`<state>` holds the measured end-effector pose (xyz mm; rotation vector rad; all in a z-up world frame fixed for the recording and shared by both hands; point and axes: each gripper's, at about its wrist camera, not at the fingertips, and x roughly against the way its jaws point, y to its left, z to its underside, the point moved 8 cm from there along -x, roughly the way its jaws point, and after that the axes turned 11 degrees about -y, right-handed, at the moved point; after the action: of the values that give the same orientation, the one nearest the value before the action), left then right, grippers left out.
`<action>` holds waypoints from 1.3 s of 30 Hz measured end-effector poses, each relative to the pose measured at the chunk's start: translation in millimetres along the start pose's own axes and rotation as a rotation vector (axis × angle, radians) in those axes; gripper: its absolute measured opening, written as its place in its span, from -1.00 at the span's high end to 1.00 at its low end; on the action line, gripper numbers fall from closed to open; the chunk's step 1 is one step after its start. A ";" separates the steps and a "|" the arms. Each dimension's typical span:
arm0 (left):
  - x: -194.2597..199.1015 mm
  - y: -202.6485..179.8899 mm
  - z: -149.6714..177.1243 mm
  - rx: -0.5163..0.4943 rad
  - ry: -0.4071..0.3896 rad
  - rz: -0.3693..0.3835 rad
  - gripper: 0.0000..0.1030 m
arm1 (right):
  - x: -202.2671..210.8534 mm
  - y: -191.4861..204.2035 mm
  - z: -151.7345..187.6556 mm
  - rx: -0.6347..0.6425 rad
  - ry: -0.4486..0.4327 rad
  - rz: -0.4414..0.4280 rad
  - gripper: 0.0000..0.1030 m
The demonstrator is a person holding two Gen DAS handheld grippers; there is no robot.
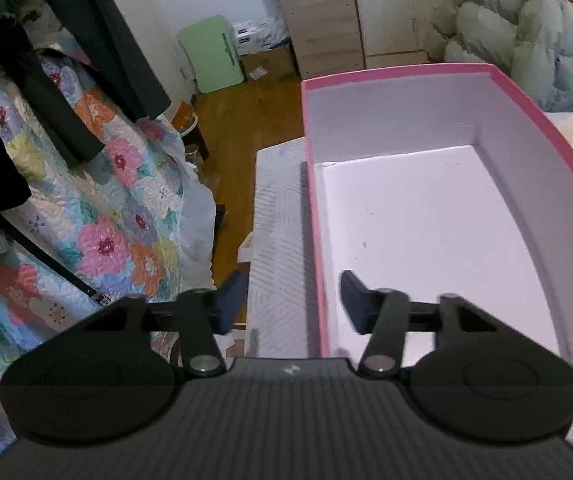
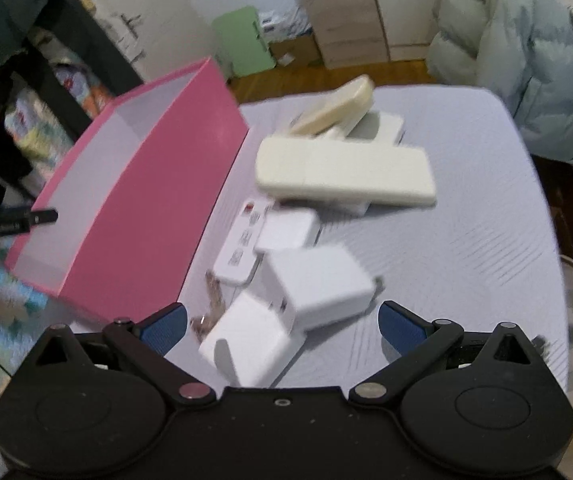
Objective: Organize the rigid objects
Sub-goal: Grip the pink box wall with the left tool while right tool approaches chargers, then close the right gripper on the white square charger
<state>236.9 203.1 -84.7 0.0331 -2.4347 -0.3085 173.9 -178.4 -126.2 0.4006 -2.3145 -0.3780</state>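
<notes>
Grippers over the pink box and the white chargers

The left gripper point(image 1: 292, 300) straddles the pink box's point(image 1: 526, 104) left wall, pads apart, not pressing it. The right gripper point(image 2: 282, 322) gapes wide, the nearest white charger point(image 2: 250, 340) lying loose between its fingers, right of the box.

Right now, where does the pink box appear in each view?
Left wrist: pink box fills the right half, open and empty, its left wall between the fingers.
Right wrist: pink box at left, beside the white items.
Shared landmark: green board against the far wall.
</notes>
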 end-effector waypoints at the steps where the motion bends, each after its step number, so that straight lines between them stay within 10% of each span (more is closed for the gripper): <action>1: -4.5 2.1 -0.1 0.012 0.005 0.008 0.19 | 1.7 -1.8 -3.0 0.004 -0.008 0.011 -1.00; 7: -12.3 -8.2 0.2 0.069 0.029 0.105 0.93 | 3.5 -13.6 -15.9 0.025 -0.024 0.075 -1.00; 17: -6.6 -22.0 1.3 0.011 -0.017 0.055 0.90 | -10.0 -17.1 -6.4 -0.058 0.051 0.010 -1.00; 33: 8.9 -32.4 -1.0 0.058 -0.105 0.102 0.93 | -46.3 -44.2 -1.7 -0.532 0.141 -0.108 -0.89; 39: 9.2 -31.4 8.9 0.103 -0.097 0.123 0.92 | -49.0 -39.2 -8.5 -0.478 0.095 -0.024 -0.43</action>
<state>222.4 173.6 -92.7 -0.0877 -2.5336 -0.1316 219.8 -196.1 -166.1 0.2021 -2.0432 -0.8790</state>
